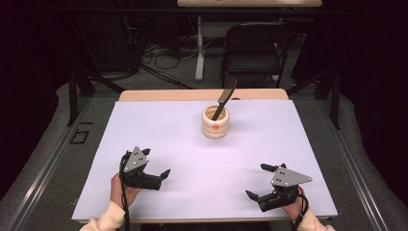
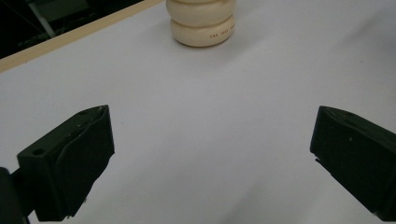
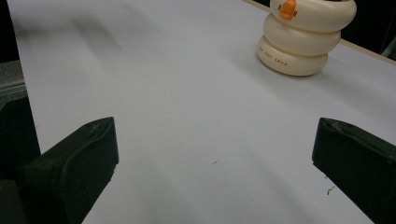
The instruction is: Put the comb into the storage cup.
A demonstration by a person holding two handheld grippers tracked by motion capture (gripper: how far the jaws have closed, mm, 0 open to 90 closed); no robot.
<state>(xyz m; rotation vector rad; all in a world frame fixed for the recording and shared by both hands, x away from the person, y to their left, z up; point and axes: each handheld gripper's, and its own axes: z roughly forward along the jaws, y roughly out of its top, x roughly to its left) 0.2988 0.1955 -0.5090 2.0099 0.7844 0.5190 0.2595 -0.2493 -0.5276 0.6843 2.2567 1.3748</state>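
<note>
- High view: a cream ribbed ceramic pot with an orange beak-like knob (image 1: 216, 123) stands toward the far middle of the white table sheet (image 1: 159, 120); a black flat-bladed utensil (image 1: 223, 100) leans in it, its handle tilted up and away to the right.
- Left gripper (image 1: 155, 164) and right gripper (image 1: 261, 181) rest near the front edge, jaws spread wide, holding nothing.
- Pot lies ahead of both, between them; neither looks clearly nearer.

The cream holder (image 2: 201, 22) is cut off at twelve o'clock in both gripper views; its small lettering is unreadable; the knife (image 1: 224, 100) tip is hidden inside.
</note>
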